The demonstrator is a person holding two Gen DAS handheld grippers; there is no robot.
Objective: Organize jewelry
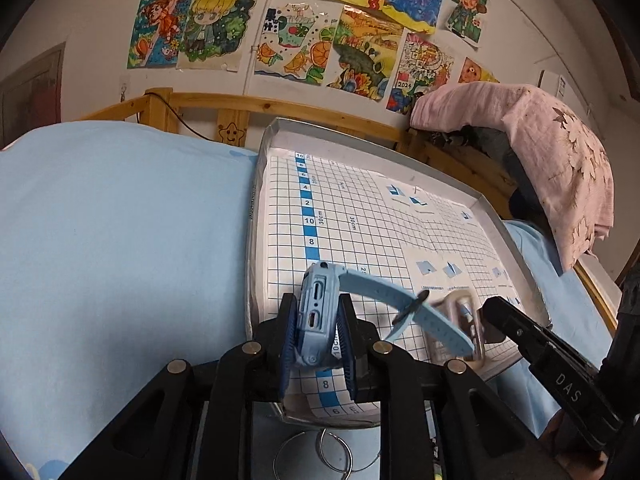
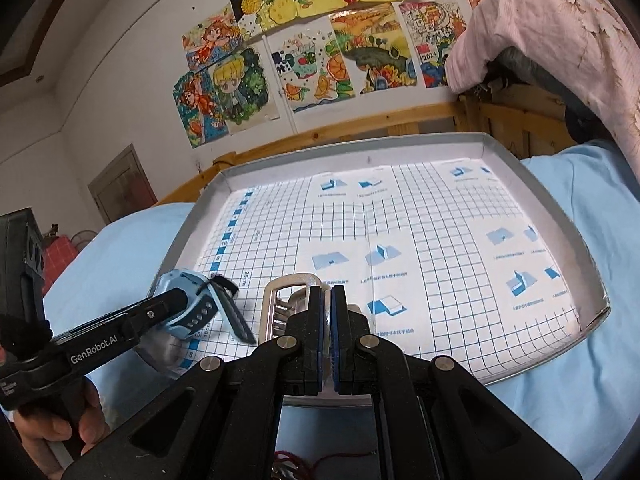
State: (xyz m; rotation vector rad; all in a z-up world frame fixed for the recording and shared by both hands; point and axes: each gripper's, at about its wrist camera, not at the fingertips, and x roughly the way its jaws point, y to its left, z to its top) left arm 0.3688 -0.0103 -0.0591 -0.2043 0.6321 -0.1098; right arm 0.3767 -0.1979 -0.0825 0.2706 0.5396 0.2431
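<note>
Shallow grey tray [image 2: 592,264], lined with blue-gridded paper, on a pale blue sheet [image 1: 120,240]; most of the grid lies bare, its raised rim bounding all sides. Light blue watch [image 1: 316,312], strap trailing right, clenched edgewise in the left gripper [image 1: 318,328] over the tray's near-left corner. Silver metal watch band [image 2: 280,304] (clasp open-framed), pinched by the closed right gripper [image 2: 328,320] just beside; only the left view shows thin wire hoops [image 1: 332,456] below the tray.

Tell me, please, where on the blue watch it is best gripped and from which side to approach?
Grip the blue watch by its rigid case, fingers on its two flat broad faces, coming from the tray's near edge, as the left gripper does now. The floppy strap hangs off sideways and would swing if pinched.
</note>
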